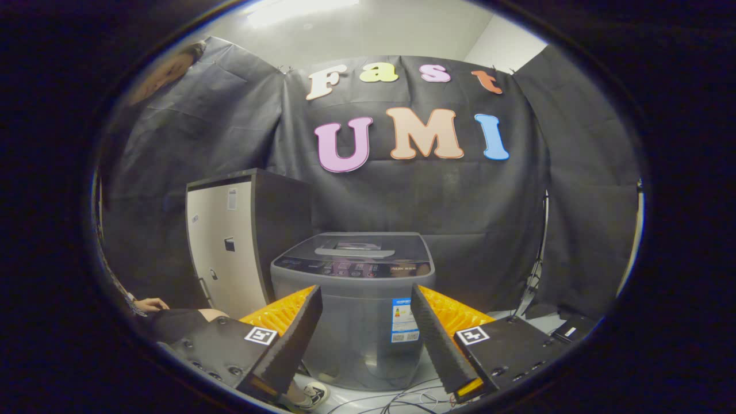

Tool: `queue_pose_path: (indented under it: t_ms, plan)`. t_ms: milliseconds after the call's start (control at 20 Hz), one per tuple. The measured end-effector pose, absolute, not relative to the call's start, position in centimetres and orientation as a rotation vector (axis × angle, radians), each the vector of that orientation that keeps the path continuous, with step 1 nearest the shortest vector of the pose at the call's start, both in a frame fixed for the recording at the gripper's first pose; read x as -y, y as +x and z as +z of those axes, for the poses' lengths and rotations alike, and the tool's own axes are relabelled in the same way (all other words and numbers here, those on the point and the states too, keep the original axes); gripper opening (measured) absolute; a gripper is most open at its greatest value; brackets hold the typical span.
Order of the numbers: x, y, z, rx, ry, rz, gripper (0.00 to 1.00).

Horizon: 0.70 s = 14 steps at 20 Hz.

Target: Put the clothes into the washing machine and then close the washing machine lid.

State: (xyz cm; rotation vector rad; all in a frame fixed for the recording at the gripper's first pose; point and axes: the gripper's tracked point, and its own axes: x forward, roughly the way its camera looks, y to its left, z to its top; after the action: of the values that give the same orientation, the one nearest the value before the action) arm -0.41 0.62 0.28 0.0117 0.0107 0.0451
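Beyond open jaws, lid-shut washing machine [353, 299], front sticker [404, 320]

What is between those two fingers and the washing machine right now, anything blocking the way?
Nothing visible blocks the way. The gripper is open and empty, its fingers spread either side of the washing machine, which stands just beyond them. Its lid lies flat on top, closed. A cabinet stands beside it, off the path.

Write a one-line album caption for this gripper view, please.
Open, empty gripper faces a grey washing machine, lid down, beside a tall cabinet.
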Motion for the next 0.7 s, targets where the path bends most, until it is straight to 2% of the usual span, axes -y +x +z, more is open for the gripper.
queue_pose_path:
  t_ms: [700]
  plan:
    - [-0.90,-0.44,0.27,-0.011,0.013,0.060,0.97]
